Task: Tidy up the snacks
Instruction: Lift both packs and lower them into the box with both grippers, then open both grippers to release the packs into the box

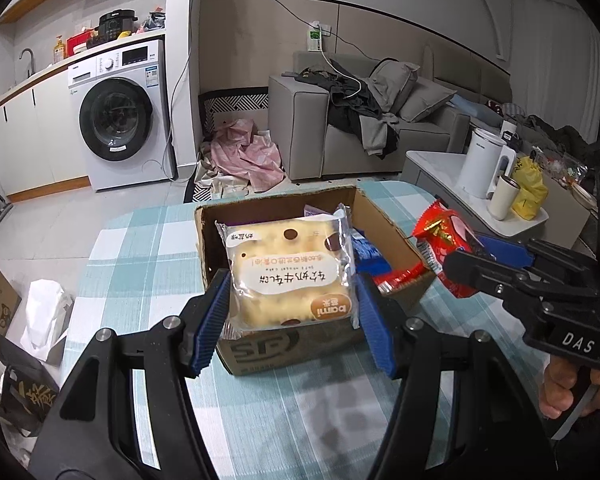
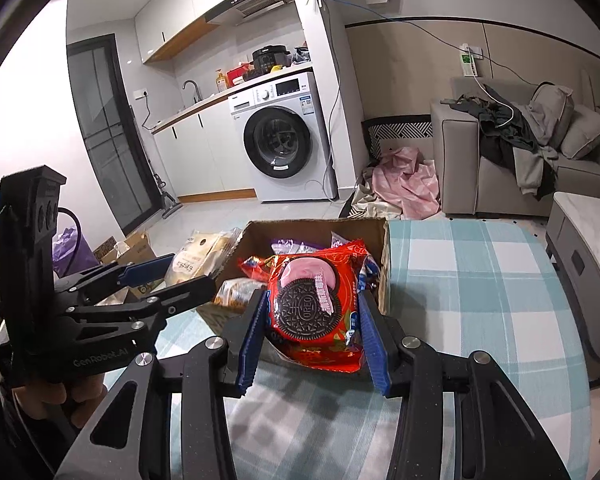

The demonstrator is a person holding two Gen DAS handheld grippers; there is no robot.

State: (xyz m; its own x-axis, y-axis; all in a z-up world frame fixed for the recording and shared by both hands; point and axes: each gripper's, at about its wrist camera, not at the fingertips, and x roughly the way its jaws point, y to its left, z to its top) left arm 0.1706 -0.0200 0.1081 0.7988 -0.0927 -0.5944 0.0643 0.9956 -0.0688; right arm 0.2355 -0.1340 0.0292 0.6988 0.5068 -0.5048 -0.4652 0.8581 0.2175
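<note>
Above the cardboard box (image 1: 324, 344) on the tabletop (image 1: 148, 248), the left gripper (image 1: 292, 308) fingers pinch a soft, crushable cake pack (image 1: 288, 272) by its sides, while the right gripper (image 2: 312, 328) fingers pinch a light, crinkly, breakable cookie pack (image 2: 316, 304).

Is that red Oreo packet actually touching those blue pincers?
Touching. The right wrist view shows the right gripper pressing both blue pads against the red Oreo packet.
</note>
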